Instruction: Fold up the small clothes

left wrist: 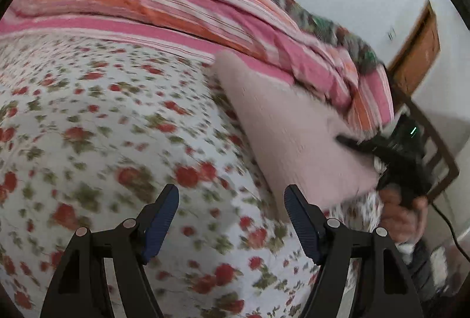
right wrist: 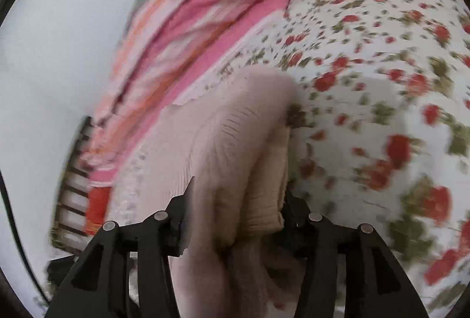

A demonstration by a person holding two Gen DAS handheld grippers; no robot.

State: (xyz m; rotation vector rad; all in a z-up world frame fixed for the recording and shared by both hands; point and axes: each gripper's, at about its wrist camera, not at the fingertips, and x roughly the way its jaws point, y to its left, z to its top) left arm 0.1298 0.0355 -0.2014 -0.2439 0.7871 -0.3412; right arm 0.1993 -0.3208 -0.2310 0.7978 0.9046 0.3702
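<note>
The left tongs [left wrist: 232, 227] hang released over the flowered bed sheet [left wrist: 102, 127]. The right tongs [right wrist: 235, 218] are clenched on the pale pink garment [right wrist: 235, 147], which lies bunched on the bed beside a striped blanket [left wrist: 176, 3].

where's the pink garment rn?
Pinched in the right gripper: the pale pink garment sits right of centre in the left wrist view, over the floral bedsheet, just below the striped blanket.

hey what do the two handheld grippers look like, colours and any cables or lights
The left black two-finger gripper has dark blue ribbed pads and silver pivot pins. The right black gripper shows a small green light, a trailing black cable, and a bare hand gripping its handle.
</note>
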